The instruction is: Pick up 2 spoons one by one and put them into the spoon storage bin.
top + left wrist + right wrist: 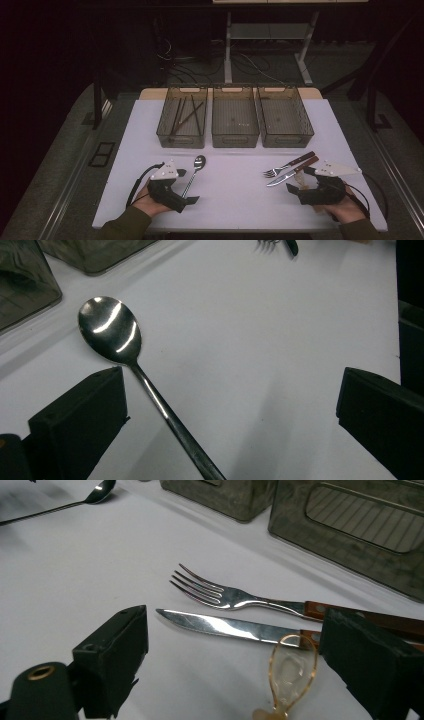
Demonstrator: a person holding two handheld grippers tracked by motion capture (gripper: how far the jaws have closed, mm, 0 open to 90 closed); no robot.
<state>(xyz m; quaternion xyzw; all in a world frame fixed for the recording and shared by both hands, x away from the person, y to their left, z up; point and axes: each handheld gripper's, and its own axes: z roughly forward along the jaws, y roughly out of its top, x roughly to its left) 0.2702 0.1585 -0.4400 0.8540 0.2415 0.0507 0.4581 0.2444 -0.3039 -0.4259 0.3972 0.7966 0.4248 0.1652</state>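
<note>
Cutlery sorting at a white table (235, 200), read outward from its near edge. Left gripper (192, 186): jaws released and spread, straddling the handle of the spoon (194, 175), which lies flat just beyond the near edge with its bowl pointing toward the bins; the left gripper view has the handle running between the jaws, nearer the left one, with neither pad touching it. Right gripper (298, 179): jaws likewise released, wide apart, hovering at the knife (291, 175). In the right gripper view the blade lies between the jaws, and the fork (225, 596) lies just beyond the knife, almost parallel and close beside it.

Hazards, as judged: closing on the knife could catch the fork too, or nudge it, since the two are so close. The spoon's thin, polished handle sits off-centre between the left jaws, so a closing pad may push it sideways or let it pivot rather than clamp it. A translucent loop (292, 672) hangs between the right jaws and could foul a grasp.

Farther from the near edge, three smoke-tinted bins stand in a row: the left bin (183, 137) holds chopsticks, the middle bin (235, 140) and right bin (285, 140) look nearly bare. Beyond the table: dark floor, cables, a desk frame (265, 45).
</note>
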